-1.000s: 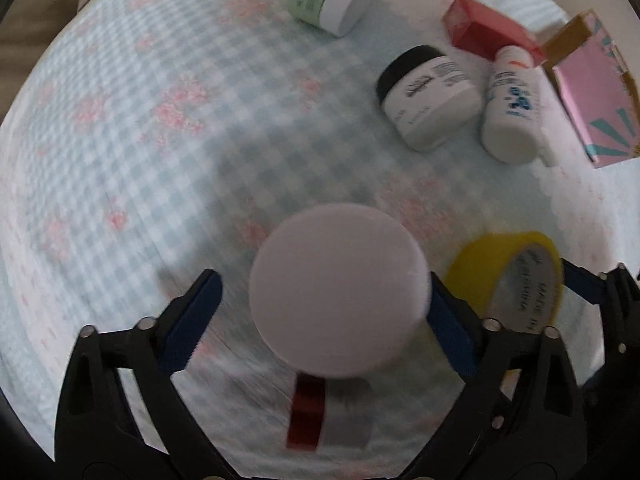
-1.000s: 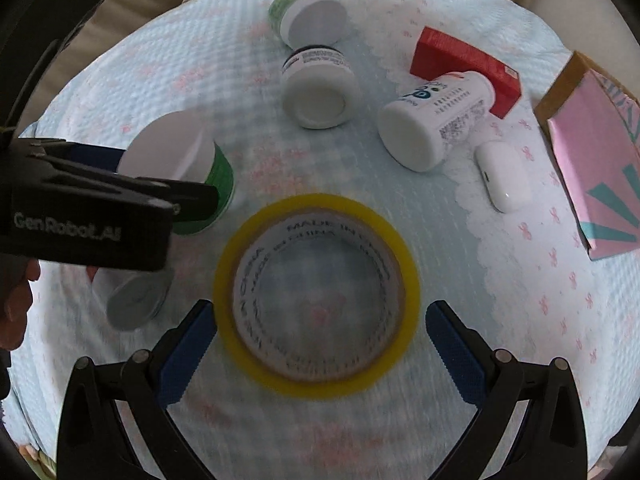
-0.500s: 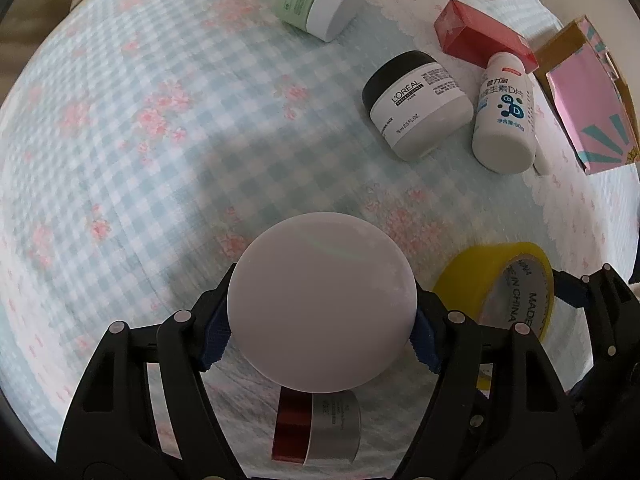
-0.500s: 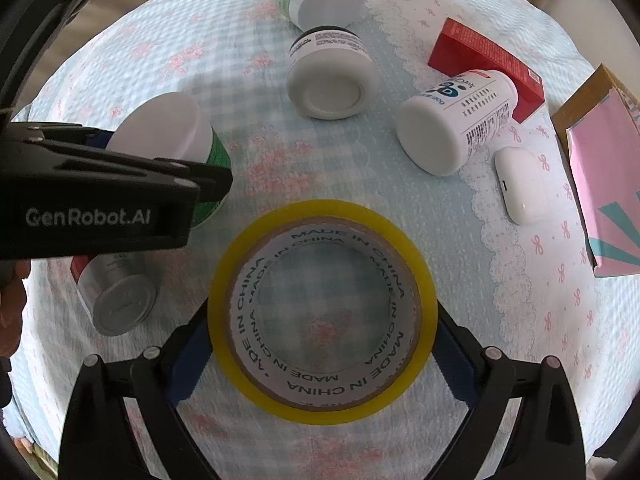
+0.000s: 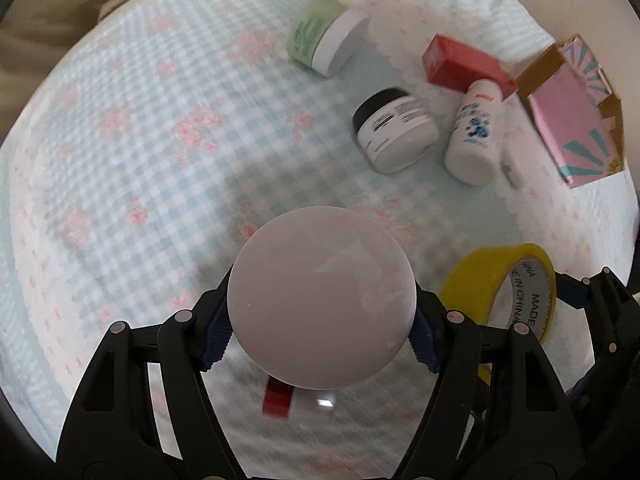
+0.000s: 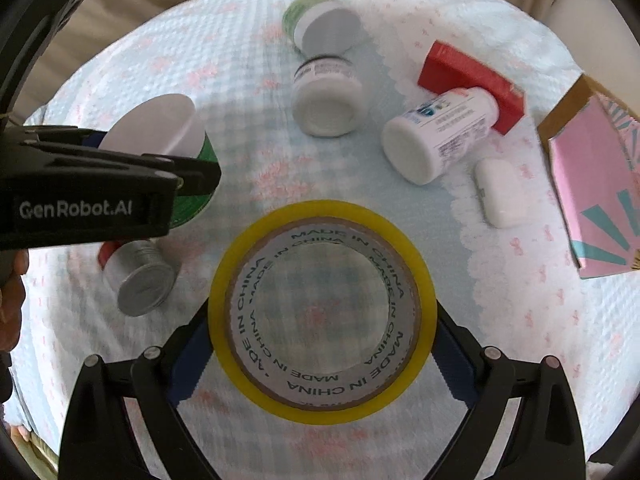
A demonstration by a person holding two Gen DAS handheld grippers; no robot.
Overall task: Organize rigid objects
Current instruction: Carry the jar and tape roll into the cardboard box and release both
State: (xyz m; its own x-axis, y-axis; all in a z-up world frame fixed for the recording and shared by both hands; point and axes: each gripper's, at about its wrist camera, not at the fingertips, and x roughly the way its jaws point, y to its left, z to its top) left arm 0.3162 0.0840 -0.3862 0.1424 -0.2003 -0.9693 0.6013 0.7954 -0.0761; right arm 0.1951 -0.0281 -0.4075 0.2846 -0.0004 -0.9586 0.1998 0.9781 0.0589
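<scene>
My left gripper (image 5: 322, 338) is shut on a green jar with a white lid (image 5: 322, 298), held above the cloth; the jar shows in the right wrist view (image 6: 160, 136) with the left gripper (image 6: 120, 184) across it. My right gripper (image 6: 322, 350) is shut on a yellow tape roll (image 6: 322, 310), which also shows at the lower right of the left wrist view (image 5: 504, 288). A red and silver can (image 6: 138, 280) lies on the cloth below the left gripper.
On the checked cloth (image 5: 160, 140) lie a pale green jar (image 5: 326, 40), a black-lidded white jar (image 5: 394, 134), a white bottle (image 5: 474, 136), a red box (image 5: 460, 66), a white case (image 6: 500, 192) and a pink box (image 5: 572, 112).
Both grippers closed on their objects, the left on the white-lidded jar, the right on the tape roll. Both have lifted slightly; the view has shifted and the far objects sit lower in frame.
</scene>
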